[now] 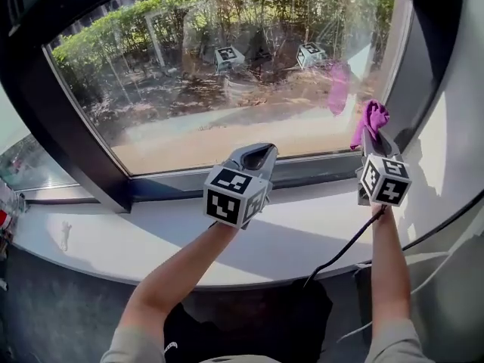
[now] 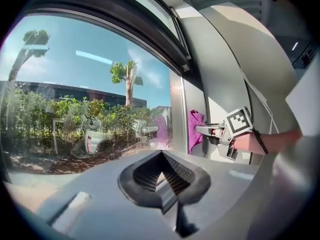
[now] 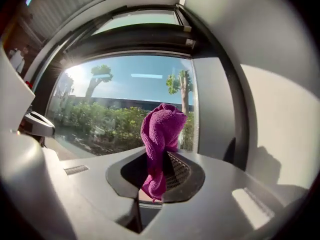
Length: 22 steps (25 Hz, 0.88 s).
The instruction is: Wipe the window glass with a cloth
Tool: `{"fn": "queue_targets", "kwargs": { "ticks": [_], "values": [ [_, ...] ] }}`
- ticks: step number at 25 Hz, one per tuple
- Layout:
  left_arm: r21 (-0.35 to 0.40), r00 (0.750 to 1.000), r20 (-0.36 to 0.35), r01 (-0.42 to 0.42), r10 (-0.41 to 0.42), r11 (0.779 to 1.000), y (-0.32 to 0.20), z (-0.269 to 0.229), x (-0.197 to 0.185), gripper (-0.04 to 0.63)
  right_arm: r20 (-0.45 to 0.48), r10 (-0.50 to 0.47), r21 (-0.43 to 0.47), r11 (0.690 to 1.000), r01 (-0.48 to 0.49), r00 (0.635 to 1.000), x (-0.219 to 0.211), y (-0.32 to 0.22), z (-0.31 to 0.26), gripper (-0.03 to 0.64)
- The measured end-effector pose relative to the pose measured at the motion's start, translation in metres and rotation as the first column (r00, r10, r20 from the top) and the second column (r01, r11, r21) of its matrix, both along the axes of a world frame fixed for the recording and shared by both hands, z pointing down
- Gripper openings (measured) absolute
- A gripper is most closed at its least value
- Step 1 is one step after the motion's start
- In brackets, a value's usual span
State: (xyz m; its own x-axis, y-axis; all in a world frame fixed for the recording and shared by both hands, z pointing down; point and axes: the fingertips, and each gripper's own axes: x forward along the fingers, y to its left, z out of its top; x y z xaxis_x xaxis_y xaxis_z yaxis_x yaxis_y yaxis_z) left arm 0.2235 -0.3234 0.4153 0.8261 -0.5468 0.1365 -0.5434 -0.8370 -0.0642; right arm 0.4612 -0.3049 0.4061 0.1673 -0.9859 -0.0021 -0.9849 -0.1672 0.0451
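Right gripper view, right claw (image 3: pixel 154 170) clamps cloth (image 3: pixel 161 129)

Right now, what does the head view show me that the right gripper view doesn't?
Only the head view: the person's forearms, the right gripper seen from behind with its marker cube, and a cable crossing the white sill. Only the right gripper view: its fingers closed on the purple cloth, plus sky above the treetops. Both: the cloth bunched upright near the window glass, and the hedge outside.
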Motion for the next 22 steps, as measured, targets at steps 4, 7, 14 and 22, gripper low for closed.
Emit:
{"fn": "queue_targets", "kwargs": {
  "ticks": [4,7,14,22],
  "values": [
    [0.016,1.000,0.019,-0.014,0.014,1.000,0.002,-0.003,0.014,0.000,0.044,0.126,-0.035,0.992,-0.125,0.991,0.045,-0.007,0.018,0.075],
    [0.026,0.999,0.028,-0.020,0.019,0.999,0.003,-0.007,0.016,0.000,0.057,0.226,-0.065,0.973,-0.223,0.972,0.068,-0.021,0.029,0.075],
    [0.038,0.997,0.070,0.005,-0.008,0.999,0.001,-0.004,-0.008,0.000,0.104,0.353,-0.188,0.925,-0.330,0.930,0.092,-0.050,0.061,0.075],
    [0.024,0.997,0.053,0.052,-0.054,0.998,-0.011,0.001,-0.049,0.000,0.044,0.209,-0.113,0.973,-0.203,0.977,0.061,-0.060,0.052,0.075]
  ]
}}
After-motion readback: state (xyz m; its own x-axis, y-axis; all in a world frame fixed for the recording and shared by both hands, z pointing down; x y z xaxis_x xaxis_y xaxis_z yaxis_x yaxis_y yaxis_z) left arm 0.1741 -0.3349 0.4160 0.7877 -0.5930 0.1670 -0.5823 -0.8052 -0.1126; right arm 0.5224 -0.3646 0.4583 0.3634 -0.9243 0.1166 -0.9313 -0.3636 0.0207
